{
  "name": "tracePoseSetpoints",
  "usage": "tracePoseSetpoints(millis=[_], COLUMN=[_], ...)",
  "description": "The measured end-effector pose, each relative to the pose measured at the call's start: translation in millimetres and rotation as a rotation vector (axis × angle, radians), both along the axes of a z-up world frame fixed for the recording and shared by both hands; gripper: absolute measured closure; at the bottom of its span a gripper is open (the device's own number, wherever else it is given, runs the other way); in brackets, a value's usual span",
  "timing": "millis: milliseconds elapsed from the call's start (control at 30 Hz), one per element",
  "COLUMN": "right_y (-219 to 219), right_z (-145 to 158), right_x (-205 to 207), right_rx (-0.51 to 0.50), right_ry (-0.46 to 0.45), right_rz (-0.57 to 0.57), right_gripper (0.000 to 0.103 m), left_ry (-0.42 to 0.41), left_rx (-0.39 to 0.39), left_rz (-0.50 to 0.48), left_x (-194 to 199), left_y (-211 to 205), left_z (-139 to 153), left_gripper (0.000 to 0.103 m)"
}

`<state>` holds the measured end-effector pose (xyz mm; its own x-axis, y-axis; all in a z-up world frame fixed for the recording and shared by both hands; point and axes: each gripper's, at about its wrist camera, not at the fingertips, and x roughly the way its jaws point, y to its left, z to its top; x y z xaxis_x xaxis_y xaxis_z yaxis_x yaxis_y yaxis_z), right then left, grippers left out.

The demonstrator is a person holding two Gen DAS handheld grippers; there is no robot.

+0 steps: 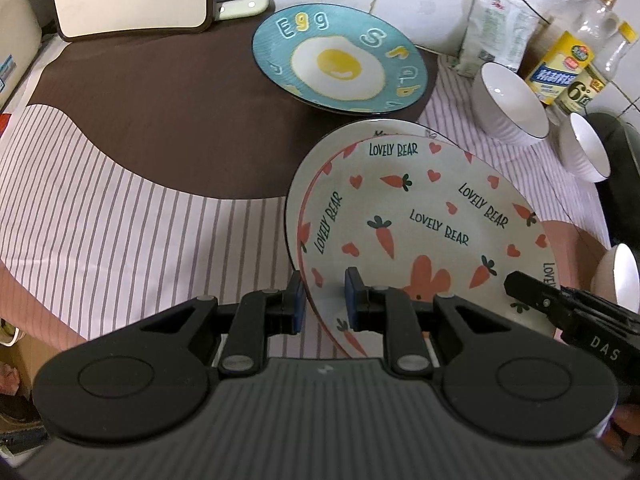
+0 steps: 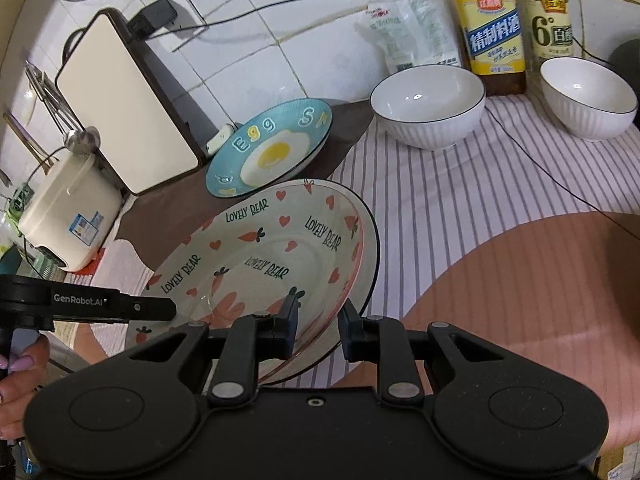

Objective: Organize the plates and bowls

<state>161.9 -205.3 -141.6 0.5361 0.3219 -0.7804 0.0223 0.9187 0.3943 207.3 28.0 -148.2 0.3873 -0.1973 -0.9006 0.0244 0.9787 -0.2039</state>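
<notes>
The left gripper was clenched on the near left rim of the carrot-and-heart plate lettered "LOVELY BEAR", one blue pad outside the rim and the other inside. The right gripper was clamped on the opposite edge of the same plate, its jaws straddling the rim. That plate sat nested on a second, dark-rimmed plate whose edge showed around it on the far and left sides; whether the jaws also pinched this lower rim I could not tell.

The stack was tilted over the striped cloth covering the counter, near the middle. Beyond it, on the brown part of the cloth, lay the blue egg plate. To the right stood two white ribbed bowls, apart from each other, with a yellow-labelled cooking wine bottle, a vinegar bottle and a white pouch behind them against the tiled wall. A cream rice cooker sat far left.

A hand with lilac nails held the left gripper's handle.
</notes>
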Motion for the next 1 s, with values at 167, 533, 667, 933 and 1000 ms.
tracePoseSetpoints(millis=[167, 533, 667, 933, 1000], right_y=[4, 16, 22, 31, 38], right_z=[-4, 0, 3, 0, 0], right_x=[9, 16, 18, 16, 15], right_rx=[-0.025, -0.123, -0.176, -0.25, -0.299], right_ry=[0.022, 0.032, 0.036, 0.02, 0.011], right_rz=[0.004, 0.009, 0.027, 0.072, 0.115], right_gripper=[0.077, 0.077, 0.076, 0.068, 0.065], left_ry=[0.02, 0.046, 0.053, 0.056, 0.064], left_rx=[0.0, -0.002, -0.011, 0.03, 0.057], left_rz=[0.016, 0.043, 0.053, 0.049, 0.043], left_x=[8, 14, 14, 13, 13], left_y=[1, -3, -2, -7, -11], left_z=[-6, -13, -15, -16, -18], left_gripper=[0.085, 0.085, 0.084, 0.083, 0.083])
